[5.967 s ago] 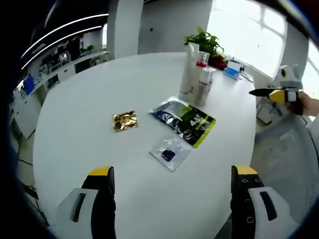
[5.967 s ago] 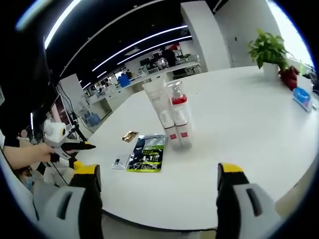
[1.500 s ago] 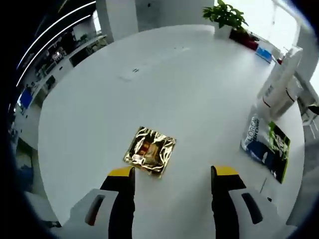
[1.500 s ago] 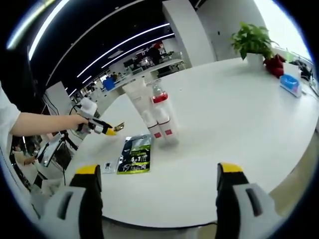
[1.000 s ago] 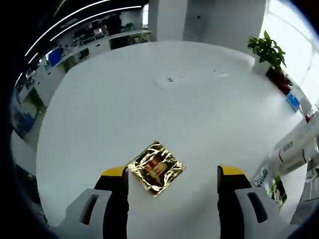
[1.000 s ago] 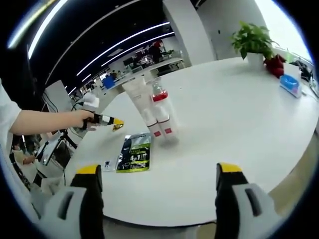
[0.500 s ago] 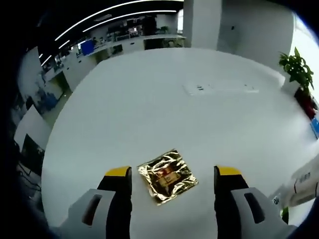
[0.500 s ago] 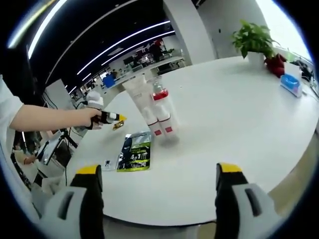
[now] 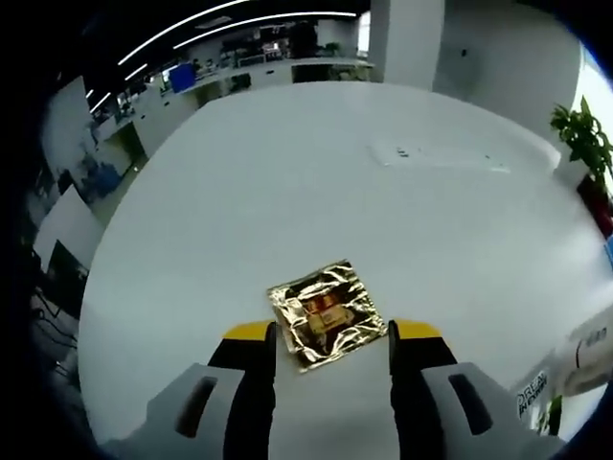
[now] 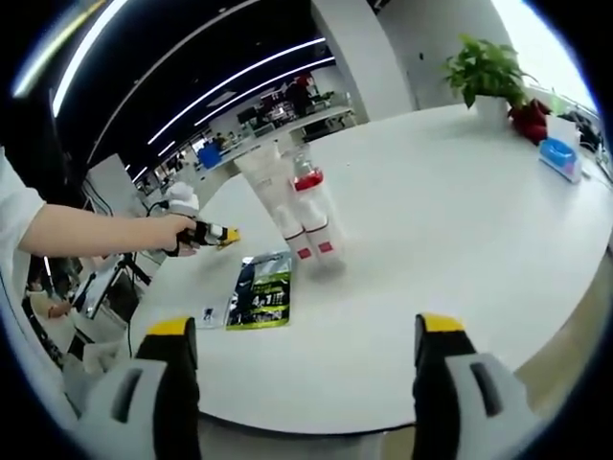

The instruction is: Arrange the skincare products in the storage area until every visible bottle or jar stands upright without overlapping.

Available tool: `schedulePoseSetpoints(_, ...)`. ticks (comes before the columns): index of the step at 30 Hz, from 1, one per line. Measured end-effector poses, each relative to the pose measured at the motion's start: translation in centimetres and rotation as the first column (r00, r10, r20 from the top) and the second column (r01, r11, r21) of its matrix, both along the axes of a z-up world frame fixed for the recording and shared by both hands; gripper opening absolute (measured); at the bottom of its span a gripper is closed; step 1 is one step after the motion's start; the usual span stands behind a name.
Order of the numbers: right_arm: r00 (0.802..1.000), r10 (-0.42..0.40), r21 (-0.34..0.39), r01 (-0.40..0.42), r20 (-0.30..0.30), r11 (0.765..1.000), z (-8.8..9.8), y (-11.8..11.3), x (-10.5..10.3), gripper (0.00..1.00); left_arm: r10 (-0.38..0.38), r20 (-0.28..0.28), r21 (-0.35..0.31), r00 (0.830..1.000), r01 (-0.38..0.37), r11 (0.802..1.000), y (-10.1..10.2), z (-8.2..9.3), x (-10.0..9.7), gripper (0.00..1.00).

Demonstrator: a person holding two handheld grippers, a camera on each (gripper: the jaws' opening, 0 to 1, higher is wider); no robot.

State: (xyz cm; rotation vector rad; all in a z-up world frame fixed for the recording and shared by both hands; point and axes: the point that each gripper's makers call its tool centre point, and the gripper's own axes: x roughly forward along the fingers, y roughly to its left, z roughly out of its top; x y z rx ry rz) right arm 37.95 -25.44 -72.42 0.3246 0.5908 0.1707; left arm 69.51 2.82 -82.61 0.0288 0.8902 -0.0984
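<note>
Round white worktop [image 9: 287,172], broad and glossy. Standing upright mid-worktop, cluster of white skincare bottles [image 10: 297,206]. Flat beside them, green-and-black pouch [image 10: 259,290]. Left claw [image 9: 330,345] parted, straddling crinkled gold foil sachet [image 9: 328,311]; risk of thin foil sliding out. Right claw [image 10: 299,369] parted, empty.
</note>
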Motion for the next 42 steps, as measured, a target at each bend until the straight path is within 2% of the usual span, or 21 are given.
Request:
schedulePoseSetpoints(3, 1.000, -0.004, 0.003, 0.004, 0.001, 1.000, 0.0, -0.1, 0.0, 0.94, -0.016, -0.001, 0.002, 1.000, 0.016, 1.000, -0.1, -0.1, 0.1, 0.39)
schedulePoseSetpoints(10, 1.000, -0.005, 0.003, 0.005, 0.004, 1.000, 0.0, -0.1, 0.0, 0.94, -0.014, -0.011, -0.012, 1.000, 0.014, 1.000, 0.2, -0.3, 0.5, 0.37)
schedulePoseSetpoints(12, 1.000, -0.006, 0.003, 0.006, 0.005, 1.000, 0.1, -0.1, 0.0, 0.94, -0.013, -0.003, -0.015, 1.000, 0.013, 1.000, -0.2, 0.4, -0.3, 0.36)
schedulePoseSetpoints(25, 1.000, 0.008, -0.003, -0.008, 0.020, 1.000, 0.4, 0.1, 0.0, 0.94, -0.040, 0.034, -0.051, 0.999, 0.041, 0.998, -0.6, 2.4, -0.8, 0.36)
schedulePoseSetpoints(30, 1.000, 0.014, -0.004, -0.014, 0.027, 1.000, 0.5, 0.2, 0.1, 0.94, -0.052, 0.050, -0.073, 0.997, 0.056, 0.996, -0.8, 3.0, -2.0, 0.36)
schedulePoseSetpoints(36, 0.999, 0.026, -0.005, -0.025, 0.032, 1.000, 0.6, 0.4, 0.1, 0.93, -0.060, 0.084, -0.131, 0.995, 0.071, 0.989, -1.6, 4.3, -4.5, 0.36)
schedulePoseSetpoints(42, 0.999, 0.043, 0.005, -0.043, 0.024, 0.999, 0.6, 0.8, 0.1, 0.92, -0.132, 0.148, -0.138, 0.980, 0.152, 0.979, -2.8, 6.6, -7.2, 0.36)
